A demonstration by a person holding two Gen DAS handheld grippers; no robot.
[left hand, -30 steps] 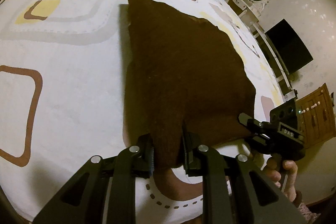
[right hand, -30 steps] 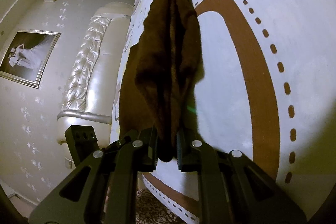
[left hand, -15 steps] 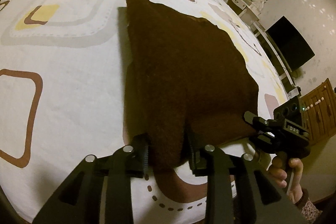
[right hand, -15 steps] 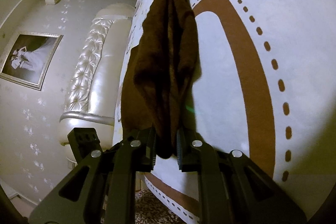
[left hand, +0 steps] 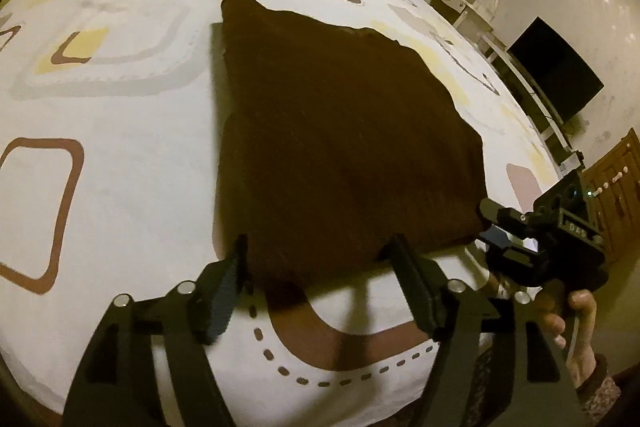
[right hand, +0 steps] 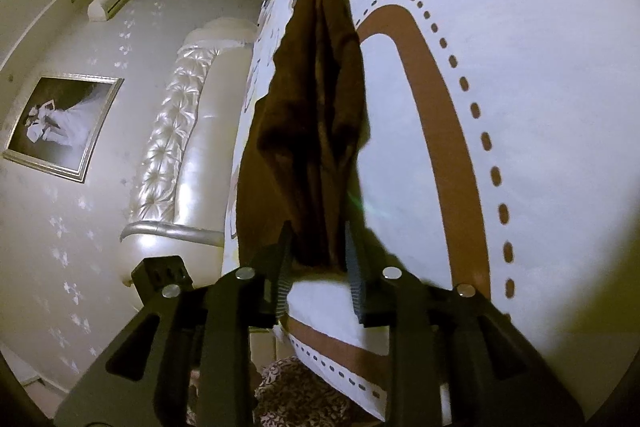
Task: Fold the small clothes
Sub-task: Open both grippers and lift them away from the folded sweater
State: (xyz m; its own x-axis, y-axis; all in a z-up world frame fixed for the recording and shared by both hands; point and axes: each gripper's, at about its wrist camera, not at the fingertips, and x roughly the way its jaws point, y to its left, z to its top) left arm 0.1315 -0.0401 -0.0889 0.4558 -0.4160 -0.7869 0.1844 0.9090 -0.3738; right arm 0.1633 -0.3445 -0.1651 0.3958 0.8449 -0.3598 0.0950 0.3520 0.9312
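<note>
On the bedsheet (left hand: 120,195) | brown cloth (left hand: 340,147) just released | my left gripper (left hand: 320,267) wide, right gripper (right hand: 318,267) parting | fold laid.

The brown cloth (left hand: 344,131) looks soft and fuzzy, with no shine at all. The bed sheet (left hand: 120,187) under it is smooth, thin cloth, white with printed shapes. My fingers (left hand: 216,303) are dull black plastic with little silver metal bolts, and the pads (right hand: 354,279) have tiny ridges. The headboard (right hand: 176,147) is shiny, puffy and buttoned, like leather. The door (left hand: 616,195) looks like brown wood.
</note>
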